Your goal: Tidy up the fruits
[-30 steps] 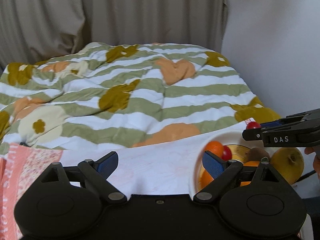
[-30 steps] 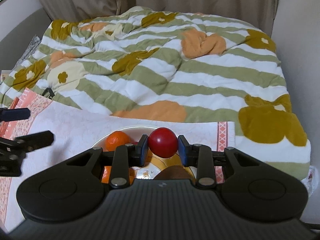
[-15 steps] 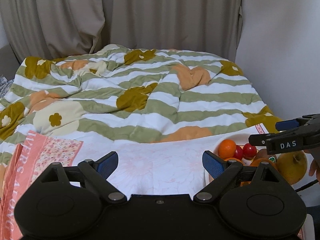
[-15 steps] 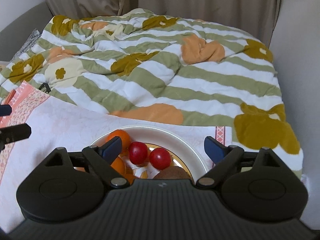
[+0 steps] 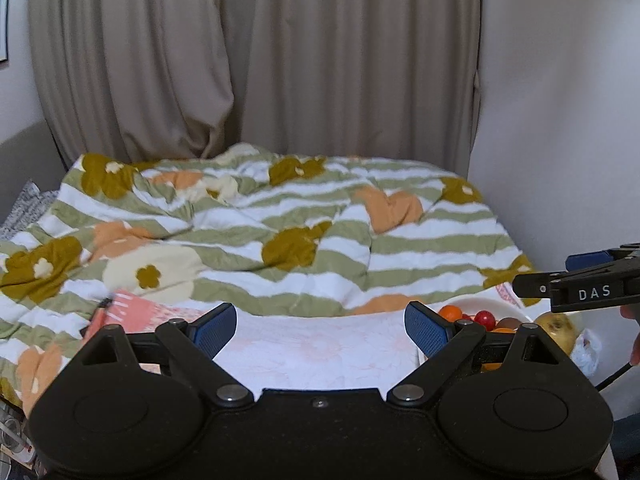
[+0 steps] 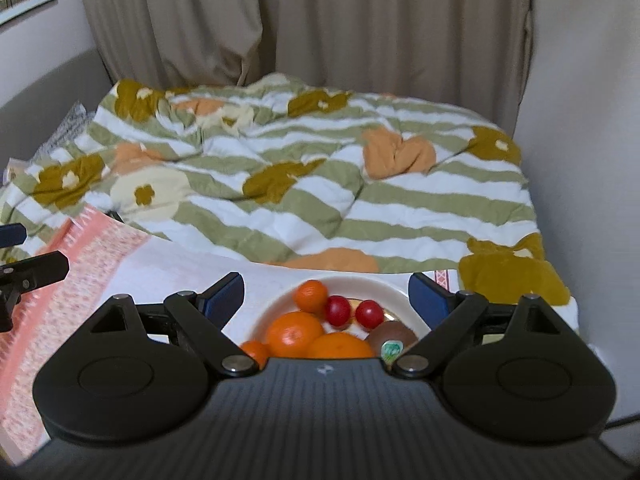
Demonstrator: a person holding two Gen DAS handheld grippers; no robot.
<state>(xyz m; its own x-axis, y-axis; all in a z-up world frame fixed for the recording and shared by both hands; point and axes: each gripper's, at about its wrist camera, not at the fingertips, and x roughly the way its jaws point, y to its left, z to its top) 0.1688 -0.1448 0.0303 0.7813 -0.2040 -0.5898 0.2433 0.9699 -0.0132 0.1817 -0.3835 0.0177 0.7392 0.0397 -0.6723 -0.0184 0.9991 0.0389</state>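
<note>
Both the right gripper [image 6: 326,294] and the left gripper [image 5: 320,322] are spread wide, holding nothing; oranges [image 6: 294,334], two red fruits [image 6: 338,310] (cherry-sized) and a kiwi [image 6: 390,336] sit in the white plate [image 6: 384,288] on the cloth [image 5: 320,352]

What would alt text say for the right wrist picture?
An open two-finger tool hangs over a white plate holding oranges, two small red fruits and a stickered kiwi. Beyond lie a striped floral quilt and beige curtains.
</note>
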